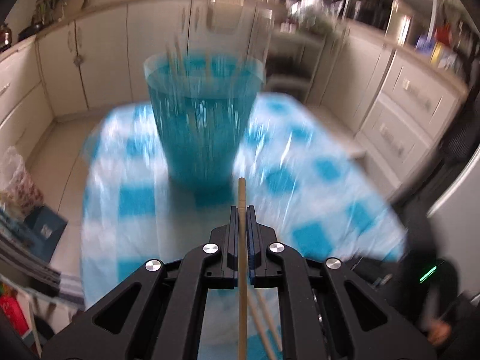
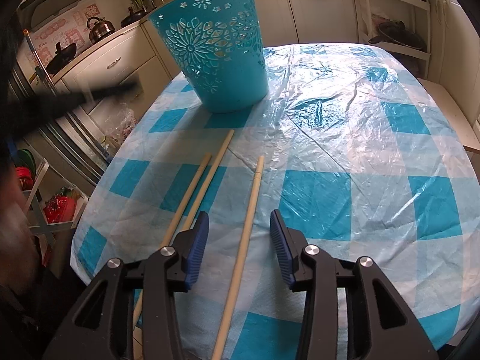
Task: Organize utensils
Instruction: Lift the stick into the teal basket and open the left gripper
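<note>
A chopstick (image 1: 241,210) sat pinched in the left gripper (image 1: 241,213), the blue basket (image 1: 204,114) at twelve o'clock; aiming its tip over the rim looked wise. The right gripper's (image 2: 239,237) fingers (image 2: 199,240) stood spread around another chopstick (image 2: 250,210) on the worktop (image 2: 345,150).

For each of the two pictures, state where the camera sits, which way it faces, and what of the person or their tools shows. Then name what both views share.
Left wrist: on the left gripper, facing down toward the blue basket; its fingers pinch a chopstick.
Right wrist: on the right gripper, angled down at the tablecloth; open fingers straddle a lying chopstick.
Shared: basket, checked tablecloth.
</note>
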A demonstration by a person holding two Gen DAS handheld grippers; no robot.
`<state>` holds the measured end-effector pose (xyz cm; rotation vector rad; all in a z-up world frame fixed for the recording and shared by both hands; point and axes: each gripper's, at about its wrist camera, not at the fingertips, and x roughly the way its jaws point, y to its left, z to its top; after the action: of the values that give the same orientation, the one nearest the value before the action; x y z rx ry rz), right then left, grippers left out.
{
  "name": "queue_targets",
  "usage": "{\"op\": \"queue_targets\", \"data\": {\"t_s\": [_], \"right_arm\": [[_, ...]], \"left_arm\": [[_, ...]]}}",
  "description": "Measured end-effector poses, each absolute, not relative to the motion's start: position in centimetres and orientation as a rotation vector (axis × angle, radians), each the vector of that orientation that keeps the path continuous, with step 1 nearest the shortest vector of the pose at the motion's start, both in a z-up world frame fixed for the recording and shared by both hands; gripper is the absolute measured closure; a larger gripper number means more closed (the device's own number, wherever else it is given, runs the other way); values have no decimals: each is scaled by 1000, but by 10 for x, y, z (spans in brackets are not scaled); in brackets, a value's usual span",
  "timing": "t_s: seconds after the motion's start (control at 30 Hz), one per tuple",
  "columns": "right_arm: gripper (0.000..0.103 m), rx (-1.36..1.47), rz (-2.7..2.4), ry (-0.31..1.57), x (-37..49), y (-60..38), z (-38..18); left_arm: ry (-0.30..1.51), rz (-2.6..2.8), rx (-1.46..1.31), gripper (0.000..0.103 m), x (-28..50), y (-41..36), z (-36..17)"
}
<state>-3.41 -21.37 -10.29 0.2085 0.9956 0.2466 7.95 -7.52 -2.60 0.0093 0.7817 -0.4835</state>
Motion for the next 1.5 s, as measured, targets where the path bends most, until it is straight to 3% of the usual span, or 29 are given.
{"op": "queue_targets", "data": {"t_s": [0.27,0.73,1.07,1.5], "right_arm": [[58,193,244,989,-33,-211,-103],[51,149,258,978,-35,-205,-104],[50,157,264,985,-31,-206,-104],[49,109,243,967,-36,-200,-104]], "left_arm": [[502,-491,-180,98,119,-55,71],[211,-225,-230,98,211,-81,94],[278,-174,-144,98,236,-95,51],[401,-201,-80,94,201,-81,12]]}}
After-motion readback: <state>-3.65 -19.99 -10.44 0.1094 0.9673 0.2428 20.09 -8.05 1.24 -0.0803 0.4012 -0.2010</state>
